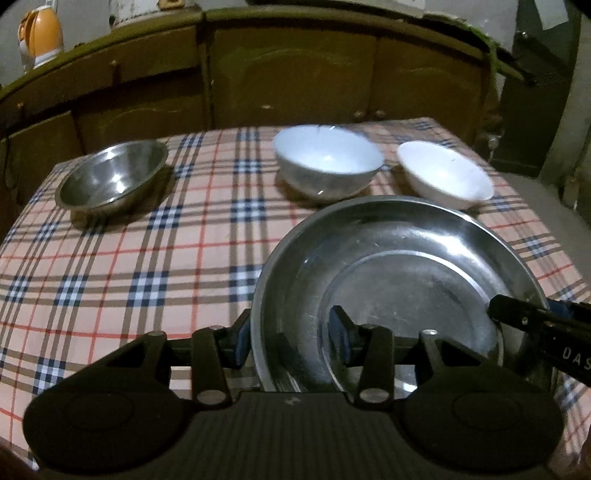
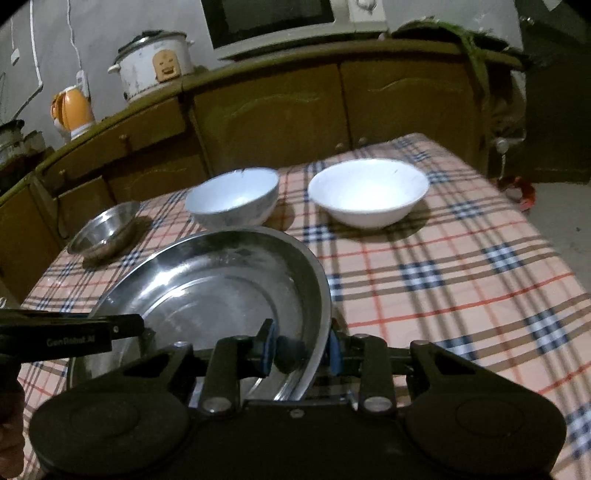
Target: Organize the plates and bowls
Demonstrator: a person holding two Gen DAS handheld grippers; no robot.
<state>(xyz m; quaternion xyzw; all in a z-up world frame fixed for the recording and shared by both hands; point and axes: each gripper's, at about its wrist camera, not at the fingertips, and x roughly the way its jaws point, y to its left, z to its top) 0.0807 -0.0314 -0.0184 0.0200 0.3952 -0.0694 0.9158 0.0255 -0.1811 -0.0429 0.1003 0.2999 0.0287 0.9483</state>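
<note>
A large steel plate (image 1: 399, 273) lies on the checked tablecloth near the front, also in the right wrist view (image 2: 207, 288). My left gripper (image 1: 291, 338) straddles its left rim, jaws apart, one pad outside and one inside. My right gripper (image 2: 301, 347) straddles its right rim, jaws close around the rim; contact is unclear. A small steel bowl (image 1: 110, 177) sits at the back left. A pale blue bowl (image 1: 327, 160) and a white bowl (image 1: 445, 173) sit at the back, also in the right wrist view (image 2: 232, 199) (image 2: 369, 192).
The table (image 2: 461, 280) stands against a brown cabinet (image 2: 273, 107). A rice cooker (image 2: 155, 66), an orange kettle (image 2: 72, 110) and a microwave (image 2: 280, 22) stand on the cabinet top. Floor lies past the table's right edge.
</note>
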